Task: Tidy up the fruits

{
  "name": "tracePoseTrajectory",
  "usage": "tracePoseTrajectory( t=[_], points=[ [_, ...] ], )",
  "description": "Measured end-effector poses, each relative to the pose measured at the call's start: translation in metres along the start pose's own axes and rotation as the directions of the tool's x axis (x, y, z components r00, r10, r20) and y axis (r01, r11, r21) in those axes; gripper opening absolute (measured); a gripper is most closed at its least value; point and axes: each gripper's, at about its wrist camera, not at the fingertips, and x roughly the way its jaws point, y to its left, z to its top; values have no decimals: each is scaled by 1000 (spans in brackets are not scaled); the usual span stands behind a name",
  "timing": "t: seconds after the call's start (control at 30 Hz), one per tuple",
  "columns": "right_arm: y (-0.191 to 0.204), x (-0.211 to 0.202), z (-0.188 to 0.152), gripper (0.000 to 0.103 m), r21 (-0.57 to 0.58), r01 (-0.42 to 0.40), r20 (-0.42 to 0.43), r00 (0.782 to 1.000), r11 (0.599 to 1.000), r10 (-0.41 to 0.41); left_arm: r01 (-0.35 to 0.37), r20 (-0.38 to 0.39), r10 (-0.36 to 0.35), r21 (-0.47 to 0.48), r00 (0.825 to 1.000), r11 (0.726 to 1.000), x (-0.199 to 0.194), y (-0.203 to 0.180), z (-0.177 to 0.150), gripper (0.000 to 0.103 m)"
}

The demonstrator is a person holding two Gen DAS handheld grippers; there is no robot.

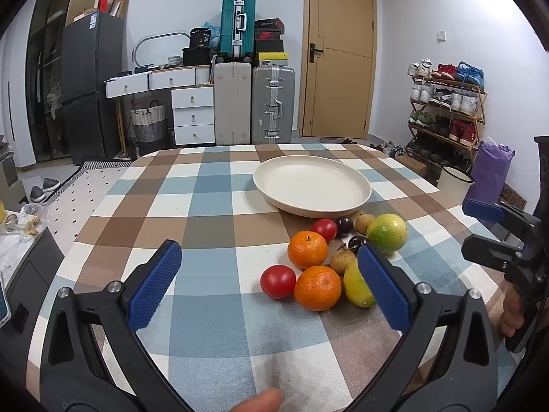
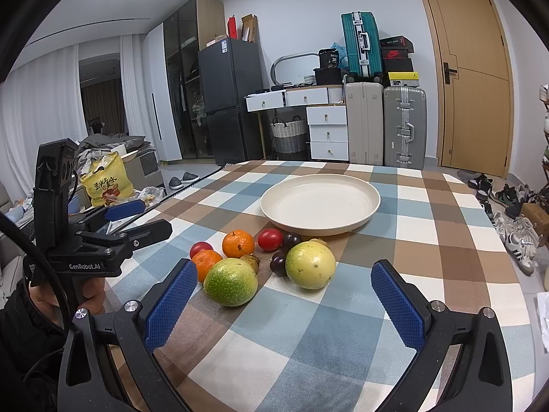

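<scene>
Fruit cluster (image 2: 264, 261): oranges, tomatoes, plums and green-yellow fruits lie grouped at frame centre on the checked tablecloth (image 2: 429, 240), just below the cream plate (image 2: 372, 202), which holds nothing. Left gripper (image 1: 271, 285): jaws apart, gripping nothing, low in the left wrist view above the cloth. Right gripper (image 2: 284, 305): jaws apart, gripping nothing, just short of the nearest fruits.

Both tongs: black frames, blue knurled pads, silver screws. Left tongs (image 2: 137, 218) marked "GenRobot.AI", black cable at 9 o'clock. Right tongs (image 1: 480, 231) likewise black. Black sleeve (image 2: 24, 336).
</scene>
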Motion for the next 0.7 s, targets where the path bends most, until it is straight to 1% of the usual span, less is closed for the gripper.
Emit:
tracePoseTrajectory(
  t=[0.23, 0.7],
  points=[
    [0, 0, 0, 103, -1, 0, 0, 1000, 1000, 0, 4, 6, -4, 25, 1000, 1000, -2, -7, -1, 102],
    [0, 0, 0, 103, -1, -1, 0, 1000, 1000, 1, 0, 6, 0, 25, 1000, 1000, -3, -7, -1, 102]
  ],
)
